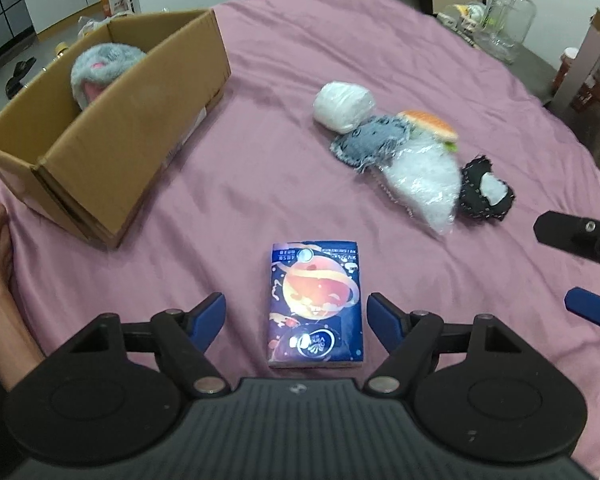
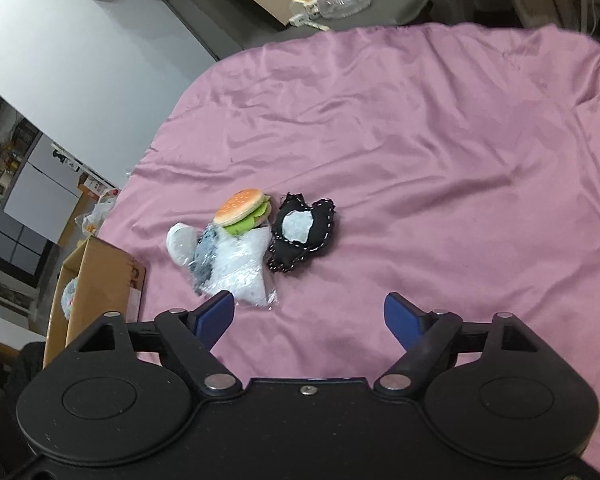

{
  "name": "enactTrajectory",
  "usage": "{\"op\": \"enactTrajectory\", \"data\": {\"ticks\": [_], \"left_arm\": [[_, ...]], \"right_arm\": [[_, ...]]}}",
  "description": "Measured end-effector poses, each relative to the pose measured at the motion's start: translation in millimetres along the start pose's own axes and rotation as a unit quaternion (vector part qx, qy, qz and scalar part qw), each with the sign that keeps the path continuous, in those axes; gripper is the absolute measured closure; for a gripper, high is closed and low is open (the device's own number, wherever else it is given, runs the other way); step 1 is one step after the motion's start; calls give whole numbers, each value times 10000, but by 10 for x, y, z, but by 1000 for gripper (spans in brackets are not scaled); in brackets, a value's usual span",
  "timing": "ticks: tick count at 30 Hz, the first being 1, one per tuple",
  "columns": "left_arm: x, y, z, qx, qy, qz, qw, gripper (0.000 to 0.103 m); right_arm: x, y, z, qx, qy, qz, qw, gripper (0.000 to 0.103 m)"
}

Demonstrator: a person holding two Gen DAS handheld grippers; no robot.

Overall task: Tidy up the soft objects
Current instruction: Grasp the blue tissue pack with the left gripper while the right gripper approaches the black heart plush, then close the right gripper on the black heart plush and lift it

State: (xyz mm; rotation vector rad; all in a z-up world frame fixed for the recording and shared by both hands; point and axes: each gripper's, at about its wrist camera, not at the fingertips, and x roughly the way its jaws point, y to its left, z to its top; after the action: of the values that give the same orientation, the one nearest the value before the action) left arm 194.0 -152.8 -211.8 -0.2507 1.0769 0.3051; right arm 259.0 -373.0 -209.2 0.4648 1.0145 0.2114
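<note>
Left gripper (image 1: 296, 312) jaws apart astride tissue pack (image 1: 315, 306), box (image 1: 112, 128) at 10 o'clock, right gripper (image 2: 310, 314) jaws apart, empty, toys (image 2: 252, 240) at 11 o'clock.

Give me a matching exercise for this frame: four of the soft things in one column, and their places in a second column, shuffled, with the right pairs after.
Things
1. grey plush toy
2. tissue pack
3. burger toy
4. black pouch

Places
A. between the open fingers of the left gripper, untouched
B. inside the cardboard box
C. on the pink sheet, at the right end of the pile in the right wrist view
D. on top of the pile, leaning on the clear bag of white filling

Pairs: 1-B, 2-A, 3-D, 4-C
</note>
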Motion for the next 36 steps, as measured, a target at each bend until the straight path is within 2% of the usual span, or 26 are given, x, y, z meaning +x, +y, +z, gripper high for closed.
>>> {"op": "enactTrajectory", "data": {"ticks": [3,5,6,11,21,23,25,27,28,29,30,31,36], "left_arm": [[81,-12,5,-90,82,23,9999,38],[131,-6,16,-190,158,29,9997,49],[154,-4,22,-243,190,63,9995,51],[188,11,40,-480,156,108,9987,52],[176,37,177,-670,-66,114,9977,53],[183,40,213,-646,-84,83,9978,53],[192,37,234,-599,-71,22,9982,53],[196,37,248,-558,-53,-34,9984,53],[188,31,248,-520,-43,-68,9986,53],[175,28,245,-493,-41,-110,9987,53],[162,25,239,-461,-39,-144,9988,53],[151,24,236,-424,-34,-179,9989,53],[65,44,203,-324,-13,-355,9988,53]], "right_arm": [[168,-36,67,39,142,5,9999,27],[282,-48,115,86,216,74,9997,28],[319,-55,142,112,197,91,9997,28],[521,-65,300,167,180,237,9994,28],[734,-39,363,9,166,29,9999,29],[720,-53,364,27,106,-57,9999,38],[715,-67,358,-1,53,-116,9999,65],[718,-96,347,105,106,64,9999,78],[699,-95,339,128,98,55,9999,86],[667,-81,329,73,47,-47,10000,88],[639,-69,318,48,4,-115,9999,98],[606,-73,307,78,-29,-126,9999,103],[481,-96,238,200,-91,-206,9995,103]]}}
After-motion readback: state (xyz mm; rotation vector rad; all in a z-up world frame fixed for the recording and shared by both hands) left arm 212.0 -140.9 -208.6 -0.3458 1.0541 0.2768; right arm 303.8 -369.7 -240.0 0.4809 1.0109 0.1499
